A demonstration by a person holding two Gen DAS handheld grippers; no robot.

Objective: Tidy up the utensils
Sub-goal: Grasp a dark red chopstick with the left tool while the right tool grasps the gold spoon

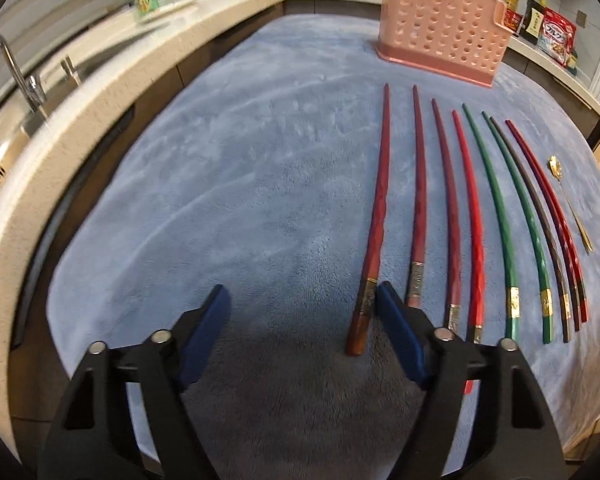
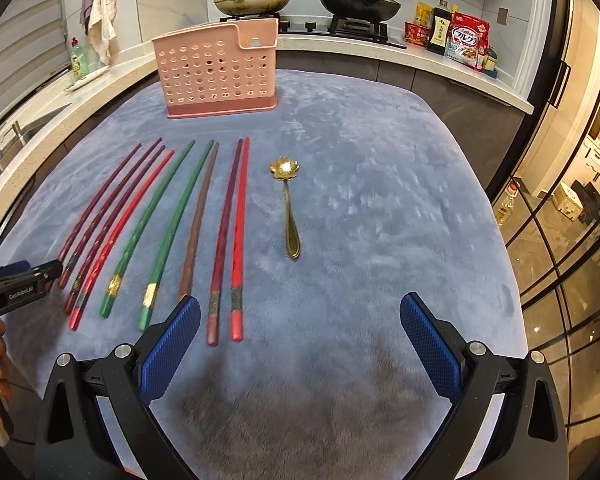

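Table surface: blue plush cloth (image 2: pixel 380 200) covers the table in both wrist views.
Chopsticks: nine lie side by side in a fan, left half of the right wrist view; four dark red and red at far left, then two green chopsticks (image 2: pixel 156 224), one brown, then a dark red and red pair (image 2: pixel 232 236).
Spoon: gold flower-bowl spoon (image 2: pixel 288 204) lies just right of the chopsticks, apart from them, bowl toward the top of the frame.
Holder: pink perforated utensil holder (image 2: pixel 220 76) stands upright beyond the chopstick tips, top centre.
Left hand-held gripper (image 1: pixel 302 304): jaws apart, nothing clamped; leftmost dark red chopstick (image 1: pixel 374 216) has its butt end between the blue pads, close beside the right one.
Right hand-held gripper (image 2: pixel 300 320): jaws wide apart over bare cloth, nothing between them.
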